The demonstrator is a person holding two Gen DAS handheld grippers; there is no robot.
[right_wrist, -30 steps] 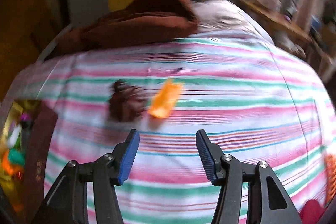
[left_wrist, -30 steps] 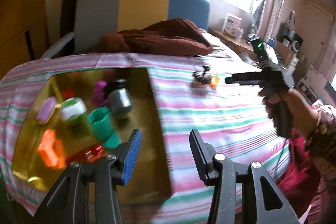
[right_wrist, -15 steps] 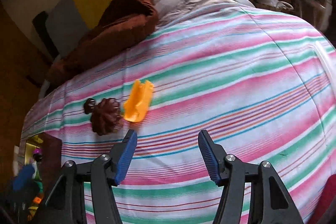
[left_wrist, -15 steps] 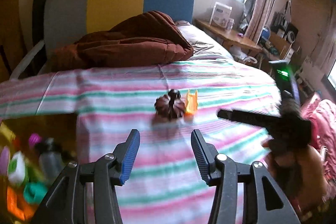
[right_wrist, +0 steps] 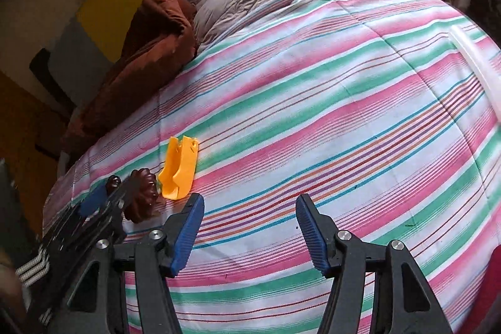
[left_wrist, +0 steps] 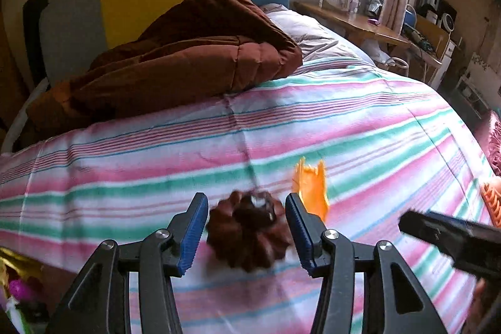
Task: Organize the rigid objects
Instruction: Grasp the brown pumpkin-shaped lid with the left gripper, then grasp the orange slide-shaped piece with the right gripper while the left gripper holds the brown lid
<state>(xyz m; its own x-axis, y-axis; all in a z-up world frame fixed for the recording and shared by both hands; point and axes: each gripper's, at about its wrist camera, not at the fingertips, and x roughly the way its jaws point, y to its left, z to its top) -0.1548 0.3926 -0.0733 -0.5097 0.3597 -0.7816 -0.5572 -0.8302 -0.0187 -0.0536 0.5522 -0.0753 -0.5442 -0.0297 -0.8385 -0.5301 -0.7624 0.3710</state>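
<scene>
My left gripper (left_wrist: 247, 232) has its fingers spread either side of the dark brown, ridged, pumpkin-shaped hard plastic piece (left_wrist: 250, 232) on the striped bedspread (left_wrist: 360, 127), not yet pinching. It looks light, stiff and bumpy, so I'd grip across its ridged flanks. My right gripper (right_wrist: 249, 232) hangs spread and empty; I can read no writing.

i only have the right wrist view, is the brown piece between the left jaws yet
Observer: Yes, the brown fluted piece sits between the left gripper pads; no contact is visible.
Operator: is a box anywhere near
Observer: A gold box edge shows at the left view's lower left, with a purple item inside.
Operator: anything else lying around
Observer: An orange ribbed thing lies at the bedspread's right edge.
</scene>
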